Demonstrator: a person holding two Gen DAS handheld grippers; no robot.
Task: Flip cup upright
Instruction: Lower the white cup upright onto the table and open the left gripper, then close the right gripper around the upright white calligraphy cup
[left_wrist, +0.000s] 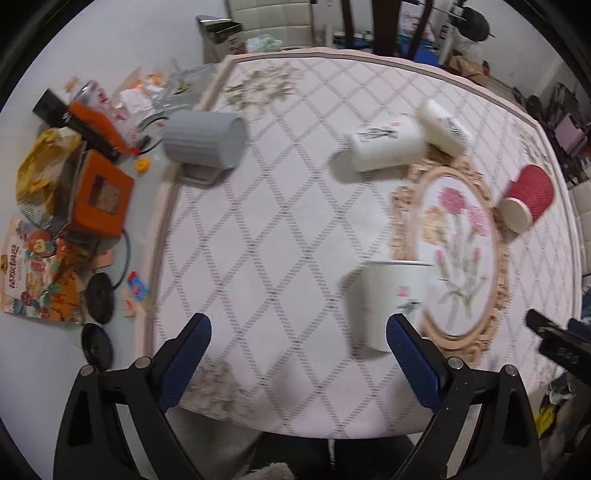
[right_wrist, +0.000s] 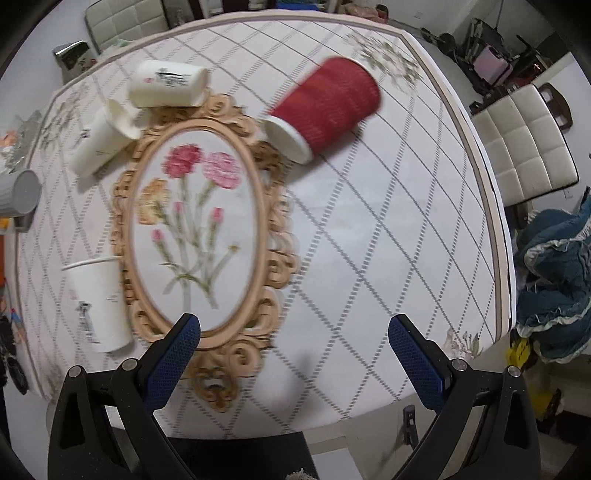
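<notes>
A white paper cup (left_wrist: 393, 302) stands upright on the patterned cloth, just beyond my left gripper's right finger; it also shows in the right wrist view (right_wrist: 99, 302). My left gripper (left_wrist: 299, 347) is open and empty. A red ribbed cup (right_wrist: 327, 109) lies on its side, white rim toward me, far ahead of my open, empty right gripper (right_wrist: 293, 345); it also shows in the left wrist view (left_wrist: 528, 197). Two white cups (left_wrist: 386, 147) (left_wrist: 443, 127) lie on their sides near the back, also in the right wrist view (right_wrist: 168, 85) (right_wrist: 98, 144).
A grey ribbed cup (left_wrist: 205, 140) lies on its side at the cloth's left edge. Snack bags, an orange box (left_wrist: 101, 195) and cables clutter the bare table at left. An oval flower motif (right_wrist: 195, 229) marks the cloth. White chairs (right_wrist: 524, 147) stand beyond the right edge.
</notes>
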